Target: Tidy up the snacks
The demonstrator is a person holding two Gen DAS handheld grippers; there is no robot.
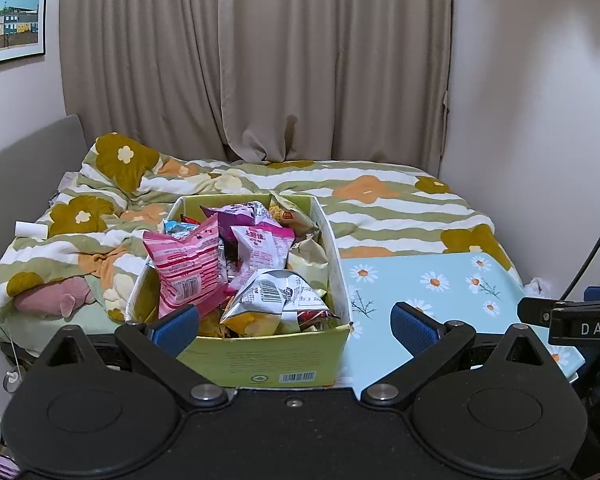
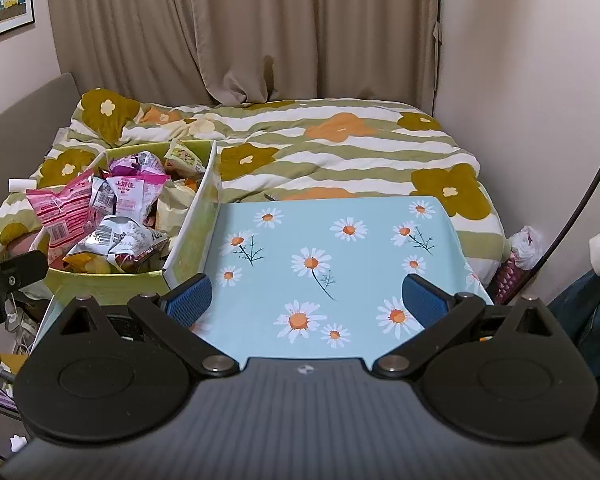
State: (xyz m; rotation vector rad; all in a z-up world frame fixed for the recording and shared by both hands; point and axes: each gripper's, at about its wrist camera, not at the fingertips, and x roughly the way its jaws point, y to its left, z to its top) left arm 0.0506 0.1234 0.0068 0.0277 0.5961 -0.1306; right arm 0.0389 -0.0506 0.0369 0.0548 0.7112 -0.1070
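Observation:
A yellow-green cardboard box [image 1: 260, 364] [image 2: 104, 284] stands on the left part of a light blue daisy-print table [image 1: 440, 300] [image 2: 340, 240]. Several snack bags fill it: pink bags [image 1: 188, 268] [image 2: 64, 208], a silver bag [image 1: 276, 296] [image 2: 120, 238], a purple one [image 1: 236, 216]. My left gripper [image 1: 296, 326] is open just in front of the box, with nothing between its blue pads [image 1: 176, 328]. My right gripper [image 2: 306, 300] is open over the bare blue tabletop, to the right of the box.
Behind the table lies a bed with a green-striped flowered duvet [image 1: 380, 200] [image 2: 340, 148], beige curtains [image 1: 300, 60] and walls beyond. A pink plush [image 1: 52, 296] lies at the bed's left. The other gripper's black body [image 1: 572, 316] shows at the right edge.

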